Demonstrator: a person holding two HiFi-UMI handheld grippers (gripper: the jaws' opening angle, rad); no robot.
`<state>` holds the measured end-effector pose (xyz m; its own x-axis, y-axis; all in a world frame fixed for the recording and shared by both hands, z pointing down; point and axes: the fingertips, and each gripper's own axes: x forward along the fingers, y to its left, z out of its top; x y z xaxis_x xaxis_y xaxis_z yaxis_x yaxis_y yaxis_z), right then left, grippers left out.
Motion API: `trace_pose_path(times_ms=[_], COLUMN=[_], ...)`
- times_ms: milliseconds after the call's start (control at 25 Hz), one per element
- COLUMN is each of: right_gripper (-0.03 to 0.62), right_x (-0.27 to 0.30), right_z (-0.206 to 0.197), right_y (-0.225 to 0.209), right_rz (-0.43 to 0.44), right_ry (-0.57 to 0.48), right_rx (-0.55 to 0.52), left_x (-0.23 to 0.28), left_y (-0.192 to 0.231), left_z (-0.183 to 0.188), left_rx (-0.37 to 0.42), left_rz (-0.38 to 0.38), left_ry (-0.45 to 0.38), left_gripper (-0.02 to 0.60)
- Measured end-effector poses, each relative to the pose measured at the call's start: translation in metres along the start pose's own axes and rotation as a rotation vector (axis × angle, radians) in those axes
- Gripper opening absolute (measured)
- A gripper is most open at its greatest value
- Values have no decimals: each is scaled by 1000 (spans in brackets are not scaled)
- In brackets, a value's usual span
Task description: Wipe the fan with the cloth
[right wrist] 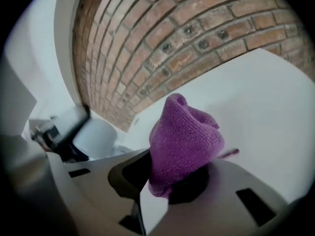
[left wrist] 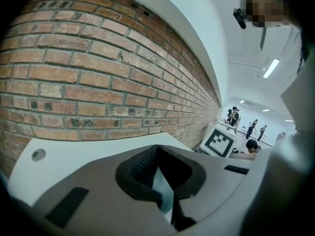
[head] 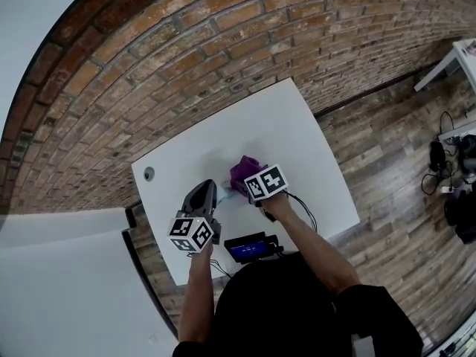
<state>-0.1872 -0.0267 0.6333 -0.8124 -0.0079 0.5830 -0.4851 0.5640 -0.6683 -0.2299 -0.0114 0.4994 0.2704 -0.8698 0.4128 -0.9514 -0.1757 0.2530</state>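
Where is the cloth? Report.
The purple cloth is clamped in the right gripper, over the middle of the table in the head view, right of the left gripper.

Cloth (head: pixel 244 171) over table (head: pixel 290 125) — wall (head: pixel 186 43) behind

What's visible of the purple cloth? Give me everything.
The purple cloth looks like soft, knitted fabric, bunched into a rounded lump with folds at its top. Its lower end is pinched between the jaws of the right gripper, and the rest sticks out past them. Only those jaws visibly touch it. It sits over the white table, apparently clear of the surface.
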Motion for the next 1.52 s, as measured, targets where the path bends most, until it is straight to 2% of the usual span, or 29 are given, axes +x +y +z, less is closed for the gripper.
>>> trace_pose_path(times_ms=[120,200,240,280,520,720,800,920,1000,1160,1240,1360,1520], right_gripper=[72,72,72,72,72,72,72,72,72,72,72,72,72], right_x=[-33,-53,-57,-55,-25,9,18,37,41,30,25,21,18], right_z=[48,70,74,73,46,18,12,-8,-16,-25,-33,-51,-84], right_y=[51,83,94,100,65,40,27,1,-9,-13,-14,-5,16], right_rz=[298,476,529,544,386,344,264,99,34,-76,-63,17,129], right_ry=[-226,-315,-330,-327,-262,-203,-168,-44,25,165,183,197,313], right_rx=[196,301,335,356,398,438,380,248,152,-110,-129,-90,-82], left_x=[0,0,-1,-1,0,-1,0,0,0,-1,1,2,1], left_y=[1,1,2,3,2,1,0,0,0,-1,-1,0,1], left_z=[1,2,2,2,1,0,1,1,0,0,1,2,2], left_rx=[2,-2,-6,-12,0,6,12,19,19,18,19,21,15], left_rz=[3,5,8,11,13,15,15,19,18,18,16,16,14], left_ry=[-6,-13,-18,-24,-24,-20,-17,-15,-13,-13,-16,-21,-26], left_gripper=[5,5,5,5,5,5,5,5,5,5,5,5,5])
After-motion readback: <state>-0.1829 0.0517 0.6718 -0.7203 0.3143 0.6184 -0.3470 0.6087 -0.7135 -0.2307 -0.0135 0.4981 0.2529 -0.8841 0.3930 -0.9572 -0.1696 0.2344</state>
